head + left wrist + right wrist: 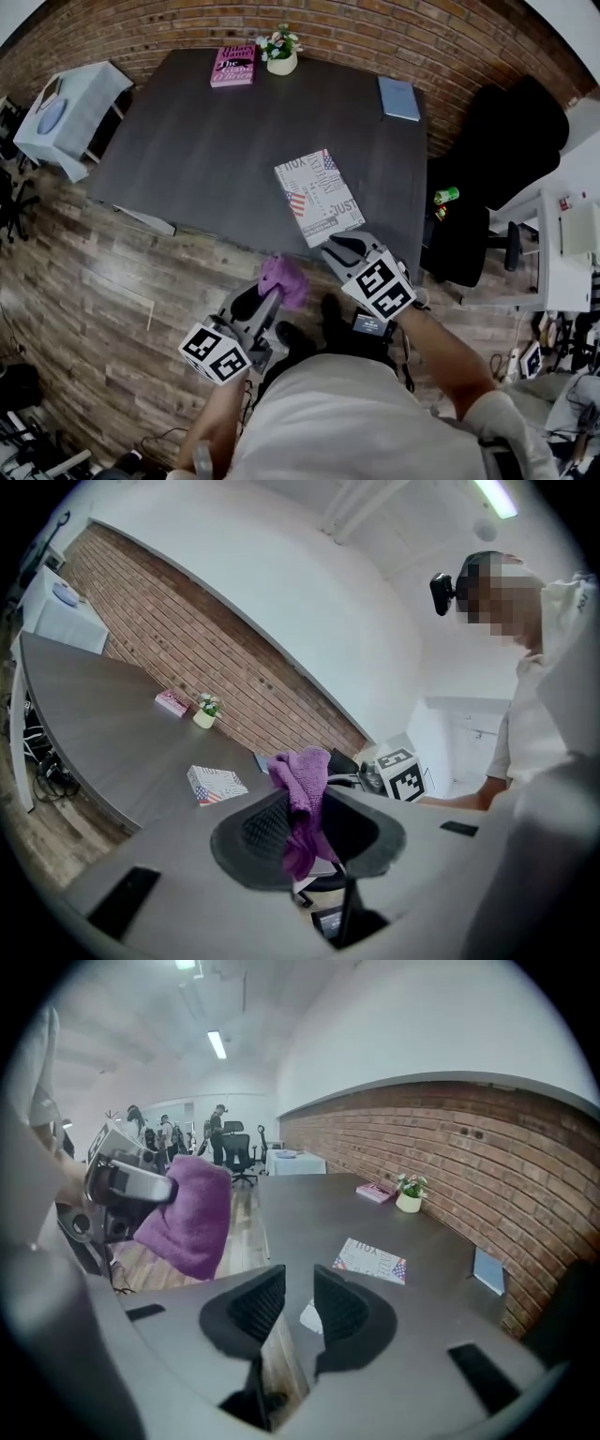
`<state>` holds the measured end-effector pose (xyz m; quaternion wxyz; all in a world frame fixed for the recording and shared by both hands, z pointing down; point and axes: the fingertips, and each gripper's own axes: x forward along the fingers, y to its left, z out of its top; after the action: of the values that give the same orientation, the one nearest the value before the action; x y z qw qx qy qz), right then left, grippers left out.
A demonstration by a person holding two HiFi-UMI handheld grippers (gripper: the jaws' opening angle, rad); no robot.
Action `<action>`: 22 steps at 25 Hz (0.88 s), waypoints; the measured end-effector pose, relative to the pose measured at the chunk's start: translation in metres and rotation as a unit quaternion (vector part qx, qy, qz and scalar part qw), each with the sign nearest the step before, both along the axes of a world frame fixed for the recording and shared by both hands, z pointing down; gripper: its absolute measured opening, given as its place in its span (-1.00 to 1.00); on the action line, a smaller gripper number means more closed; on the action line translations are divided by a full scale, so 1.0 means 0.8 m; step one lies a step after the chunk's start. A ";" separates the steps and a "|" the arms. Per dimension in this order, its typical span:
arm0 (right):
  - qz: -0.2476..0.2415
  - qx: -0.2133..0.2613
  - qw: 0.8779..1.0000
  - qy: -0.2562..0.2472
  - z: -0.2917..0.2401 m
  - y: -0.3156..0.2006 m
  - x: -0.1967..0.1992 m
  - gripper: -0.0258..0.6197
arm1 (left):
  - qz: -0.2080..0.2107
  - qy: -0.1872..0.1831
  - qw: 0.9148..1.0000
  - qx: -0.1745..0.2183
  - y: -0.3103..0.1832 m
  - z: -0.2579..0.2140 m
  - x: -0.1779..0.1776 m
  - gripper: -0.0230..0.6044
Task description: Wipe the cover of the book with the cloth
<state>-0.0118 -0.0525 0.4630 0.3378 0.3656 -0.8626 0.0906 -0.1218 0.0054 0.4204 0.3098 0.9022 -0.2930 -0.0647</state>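
Observation:
A book (319, 197) with a white printed cover and flag patches lies flat near the front right of the dark table (187, 159); it also shows in the left gripper view (216, 785) and the right gripper view (372, 1260). My left gripper (265, 298) hangs off the table's front edge, shut on a purple cloth (284, 279) that bunches above its jaws (302, 789). My right gripper (342, 248) is just in front of the book's near corner, open with nothing between its jaws (298, 1302). The cloth (187, 1213) appears to its left.
At the table's far edge lie a pink book (233, 66), a small flower pot (280, 54) and a blue notebook (399, 97). A black chair (487, 187) and a green can (446, 195) are at the right. A small white table (70, 112) stands at the left.

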 end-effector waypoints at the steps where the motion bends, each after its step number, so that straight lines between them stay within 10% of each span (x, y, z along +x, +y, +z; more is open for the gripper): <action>1: 0.007 0.002 1.000 -0.008 -0.005 0.006 0.001 -0.60 | 0.000 0.002 1.000 0.002 0.003 -0.003 -0.003 -0.63; 22: 0.016 0.045 0.991 -0.121 -0.085 0.122 0.082 -0.87 | -0.070 0.036 0.996 0.029 0.090 -0.068 0.032 -0.63</action>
<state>0.0540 0.0452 0.3951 0.2126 0.3803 -0.8944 0.1010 -0.0960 0.0774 0.3661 0.2880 0.8853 -0.3423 -0.1269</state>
